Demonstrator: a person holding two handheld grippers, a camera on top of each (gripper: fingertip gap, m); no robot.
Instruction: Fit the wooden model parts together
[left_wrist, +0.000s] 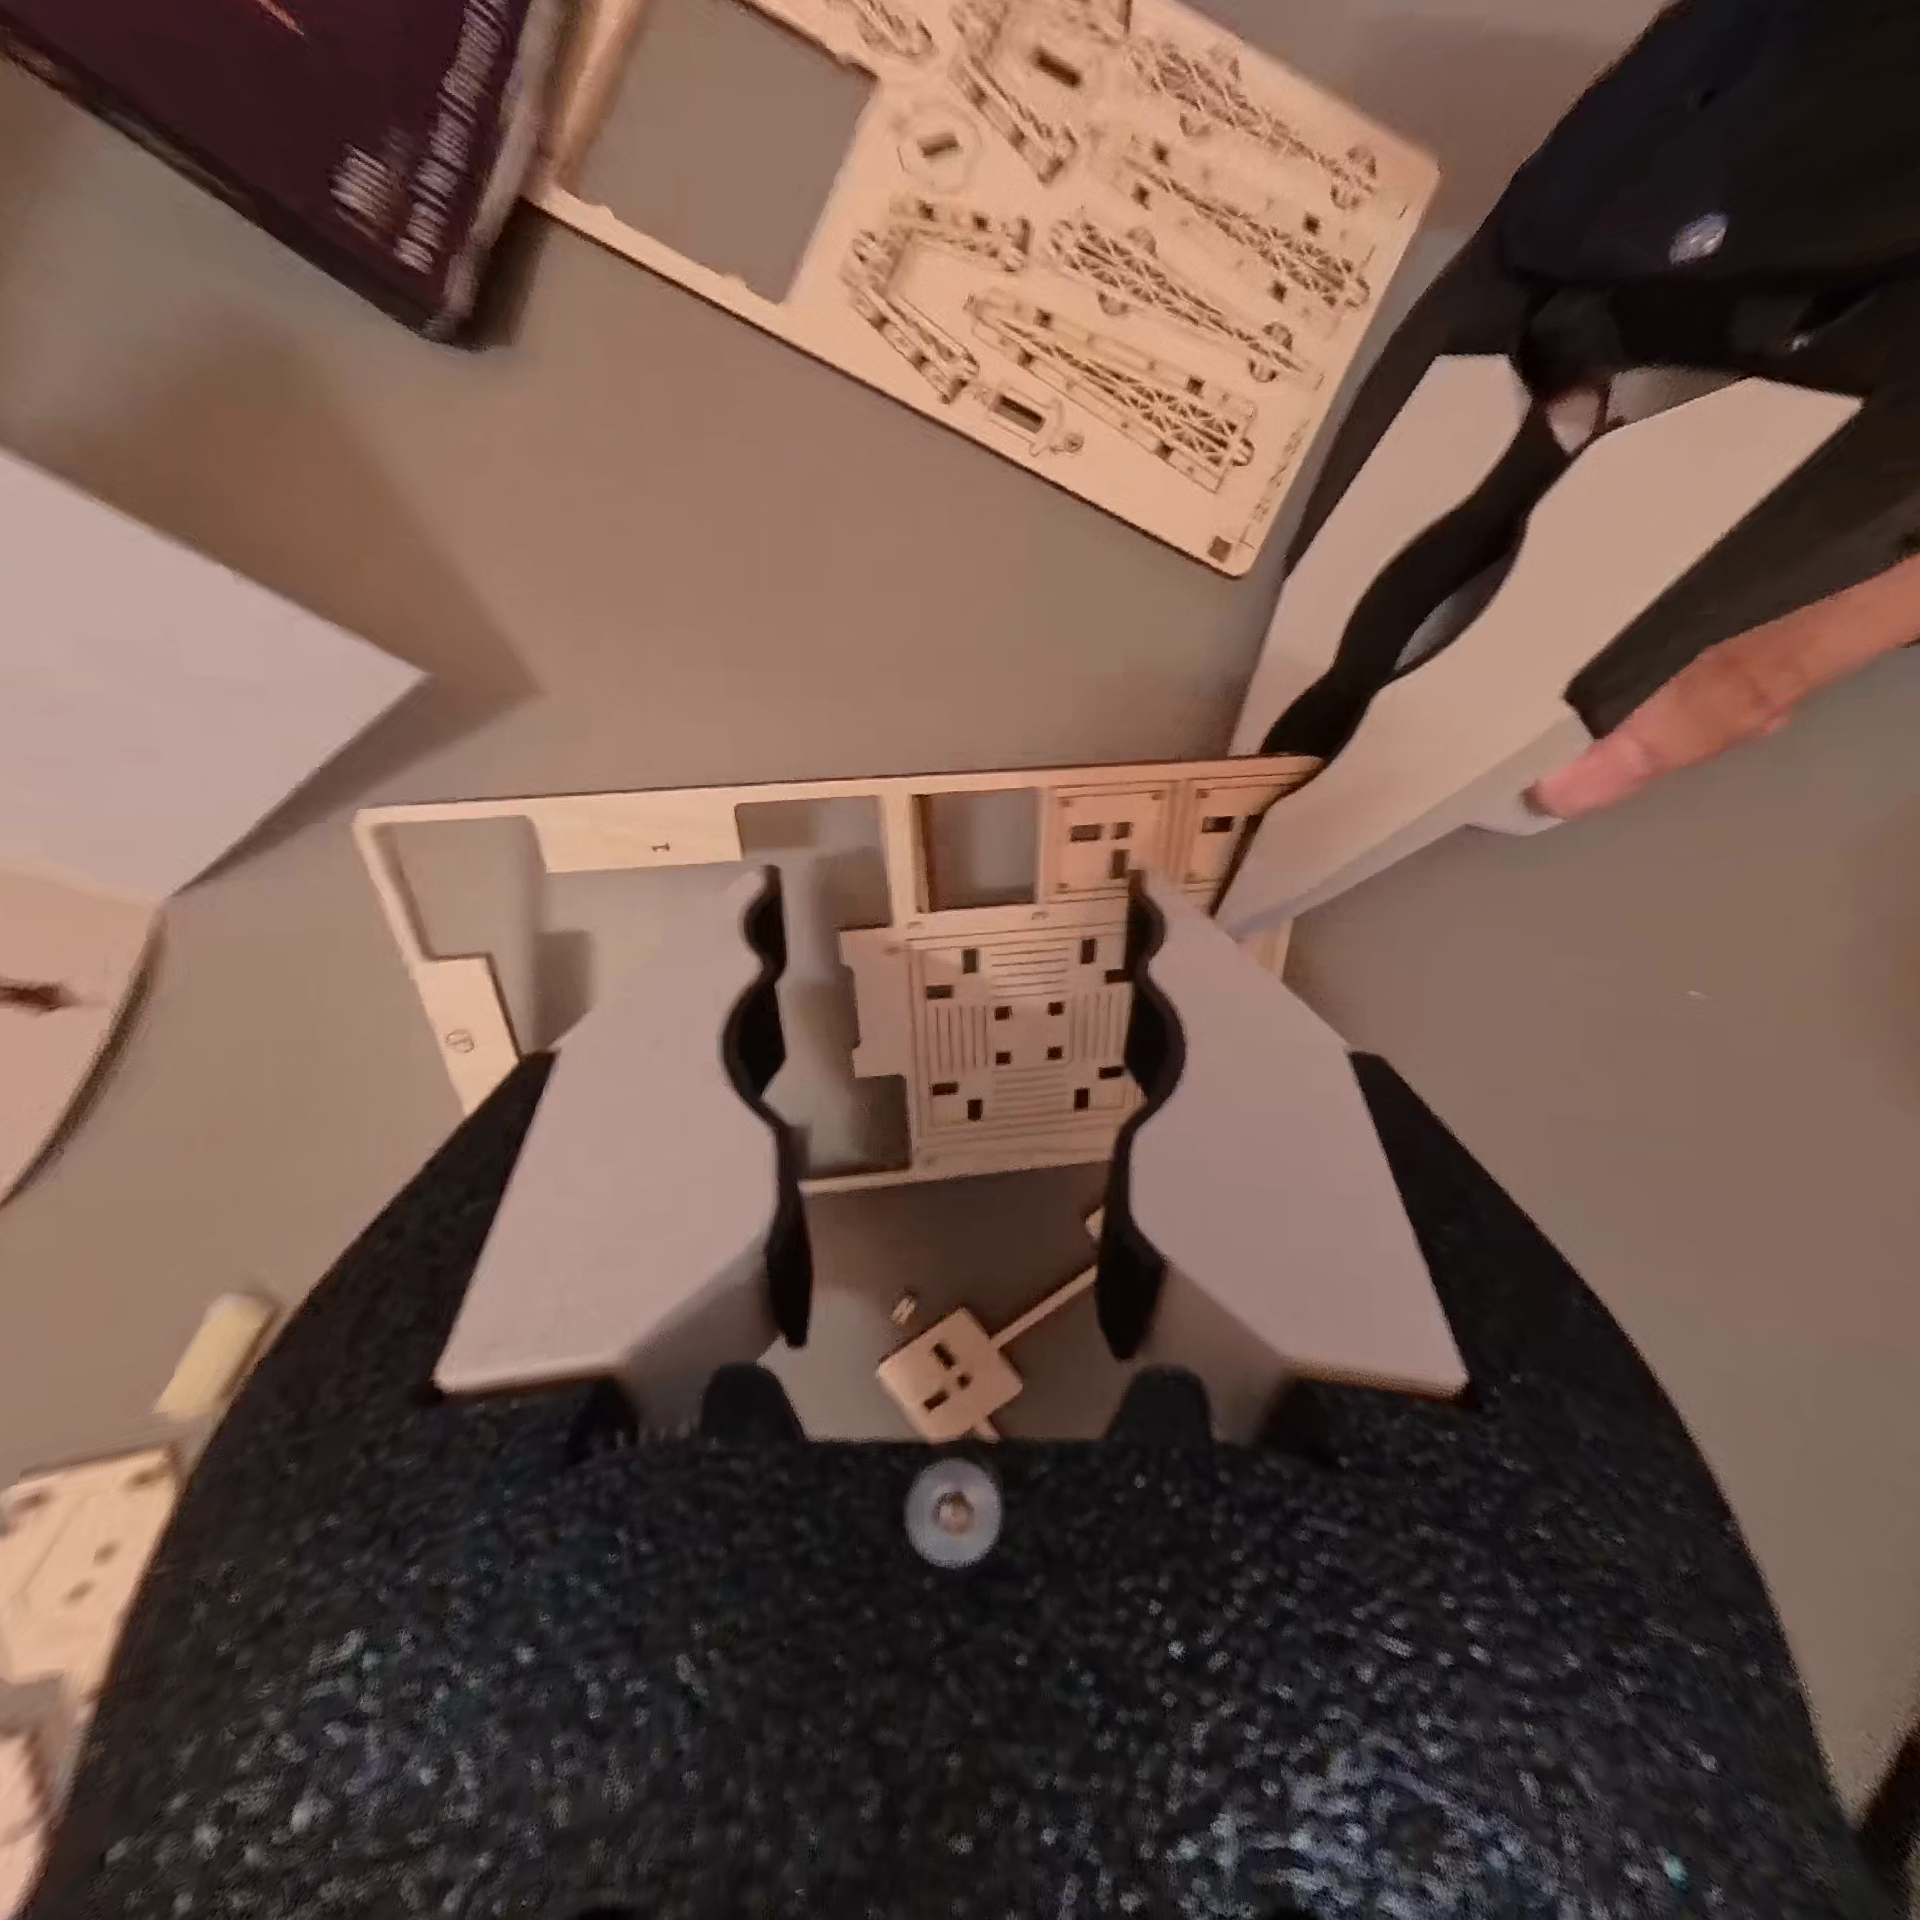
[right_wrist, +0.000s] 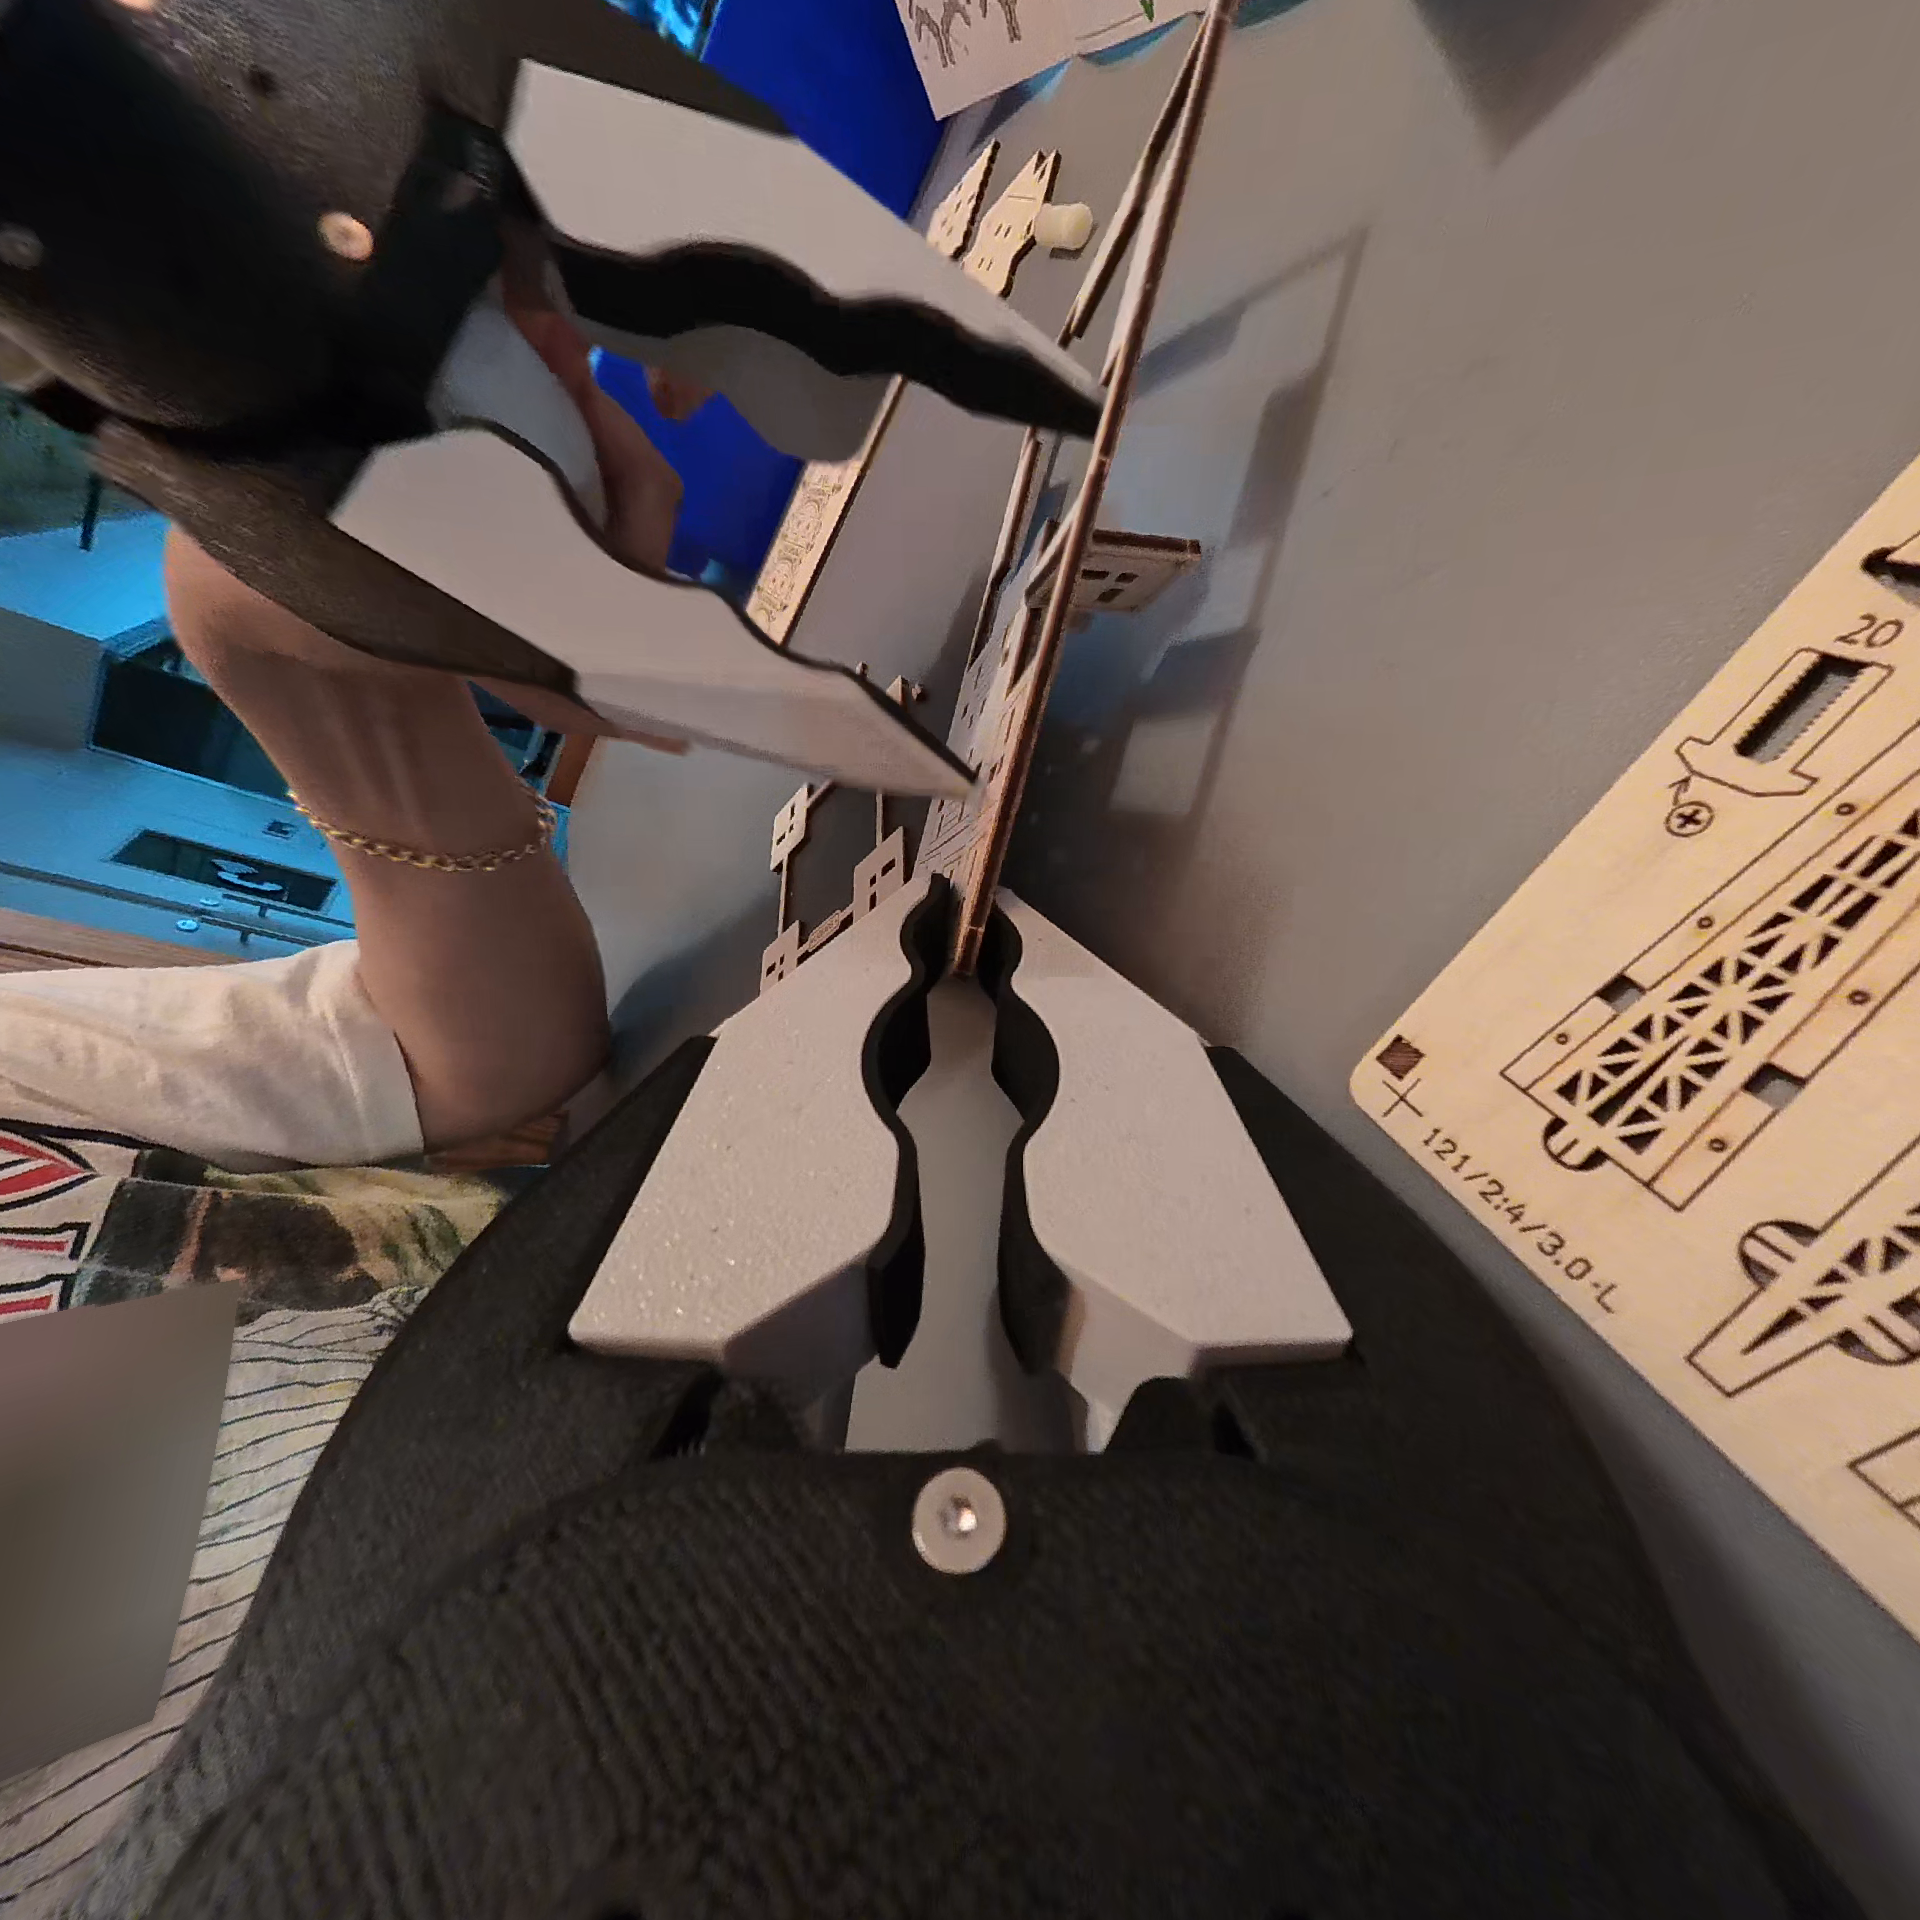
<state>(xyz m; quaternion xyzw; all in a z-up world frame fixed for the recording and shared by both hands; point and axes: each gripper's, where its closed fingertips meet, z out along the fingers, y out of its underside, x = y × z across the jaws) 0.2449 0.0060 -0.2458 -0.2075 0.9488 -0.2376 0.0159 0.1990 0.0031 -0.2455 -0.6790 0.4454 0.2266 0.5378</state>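
Hardly begun, I judge: the right gripper pinches the wooden sheet on edge, the left gripper gapes empty (most parts remain unpunched).

Two grippers: the left gripper and the right gripper. Two wooden part sheets show whole: a near sheet and a far sheet. One small loose wooden block. One dark box, far left.
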